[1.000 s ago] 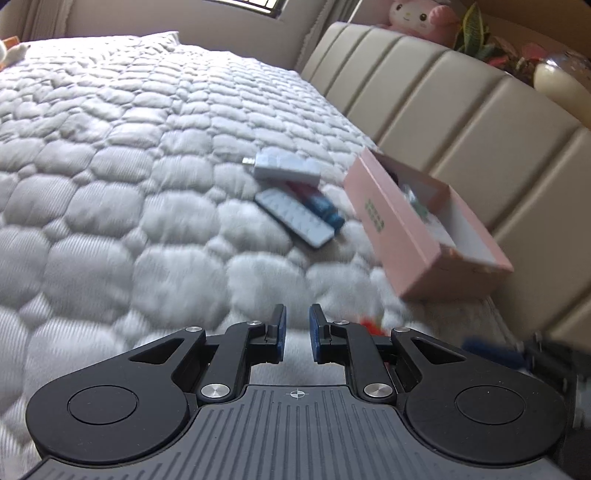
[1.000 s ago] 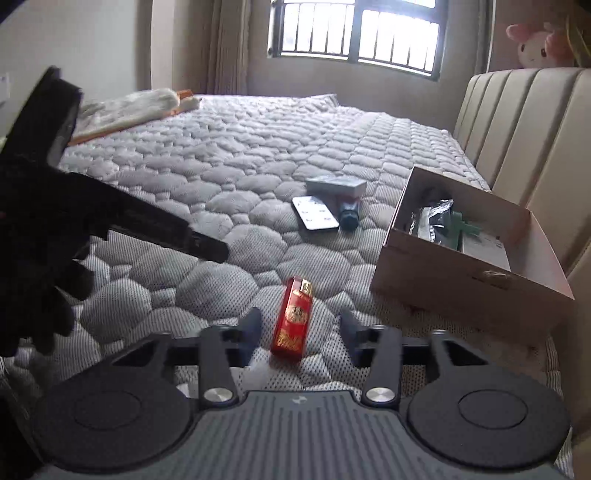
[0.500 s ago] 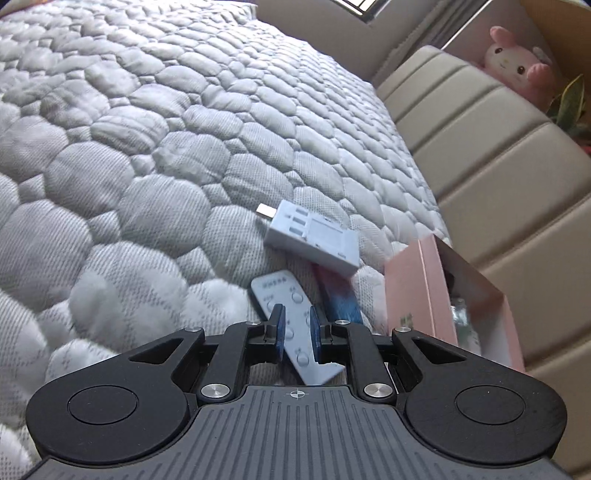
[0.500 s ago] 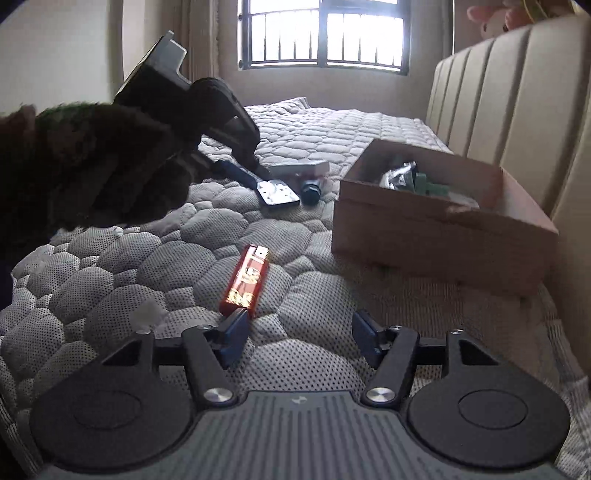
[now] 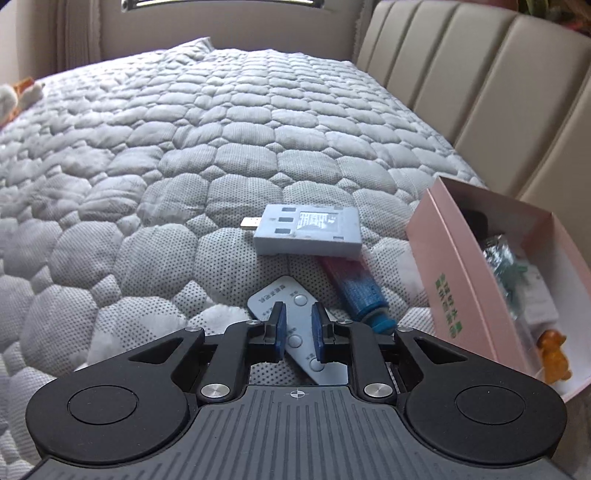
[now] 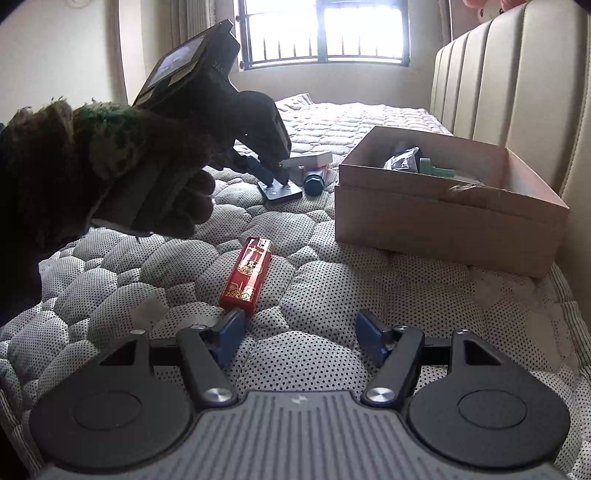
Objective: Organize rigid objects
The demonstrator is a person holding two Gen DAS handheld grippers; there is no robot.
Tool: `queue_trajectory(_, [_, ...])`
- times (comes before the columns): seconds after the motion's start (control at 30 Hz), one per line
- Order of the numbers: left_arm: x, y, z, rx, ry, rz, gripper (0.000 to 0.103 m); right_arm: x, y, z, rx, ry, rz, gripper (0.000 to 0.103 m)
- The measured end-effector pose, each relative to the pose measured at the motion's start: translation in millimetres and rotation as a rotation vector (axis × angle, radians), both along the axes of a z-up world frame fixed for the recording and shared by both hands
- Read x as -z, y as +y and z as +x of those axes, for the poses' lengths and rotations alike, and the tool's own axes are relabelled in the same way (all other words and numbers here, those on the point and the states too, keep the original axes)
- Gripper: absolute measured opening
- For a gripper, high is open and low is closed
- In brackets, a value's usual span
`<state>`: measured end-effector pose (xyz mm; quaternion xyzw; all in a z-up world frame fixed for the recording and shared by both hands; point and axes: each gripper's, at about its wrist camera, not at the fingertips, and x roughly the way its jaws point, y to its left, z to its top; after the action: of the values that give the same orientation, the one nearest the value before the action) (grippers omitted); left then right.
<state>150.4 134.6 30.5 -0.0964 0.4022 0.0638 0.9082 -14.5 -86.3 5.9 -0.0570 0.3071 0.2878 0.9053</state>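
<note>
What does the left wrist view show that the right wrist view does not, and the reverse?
Only the left wrist view shows the printed top of the grey USB device and an orange figurine in the pink box.

Only the right wrist view shows the red lighter, the window, the open right gripper and the gloved left hand.

Both show the quilted bed, the small remote under the left gripper, the blue tube and the headboard.

Quilted bed (image 5: 221, 155), barred window (image 6: 325, 33)
</note>
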Motion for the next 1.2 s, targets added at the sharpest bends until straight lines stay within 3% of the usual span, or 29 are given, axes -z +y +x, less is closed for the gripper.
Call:
queue_trajectory(0.2, [-1.2,5.8,-3.6,-0.008,0.009,-0.019,0.018,0.5,0.9,-0.4,0.002,-0.005,-0.009,0.068])
queue_trajectory(0.53, [4.5,31.6,-3.8,-0.124,0.038,-0.230,0.021,1.6,-2.7,1.3,0.001,0.006,0.021,0.068])
queue_trajectory(0.7, [3.5,21.2,9.6,-0.125,0.052,-0.211,0.026,1.3,-7.1,1.4,-0.003,0.017,0.053,0.069])
queue_trajectory(0.87, [2.9,23.2,-2.3,-0.128,0.058,-0.204,0.026,1.0,-12.2,2.3,-0.004,0.028,0.086,0.070])
queue_trajectory(1.07, [5.5,25.9,2.1,-0.152,0.063,-0.290,0.027,1.5,-14.0,3.9,-0.009,0.041,0.112,0.072])
queue_trajectory(1.13, [4.2,19.6,8.3,-0.144,0.065,-0.274,0.029,1.5,-14.5,3.6,-0.007,0.040,0.117,0.072])
queue_trajectory(1.2, [3.6,11.8,14.5,-0.130,0.068,-0.242,0.039,1.5,-14.9,3.4,-0.008,0.041,0.120,0.072])
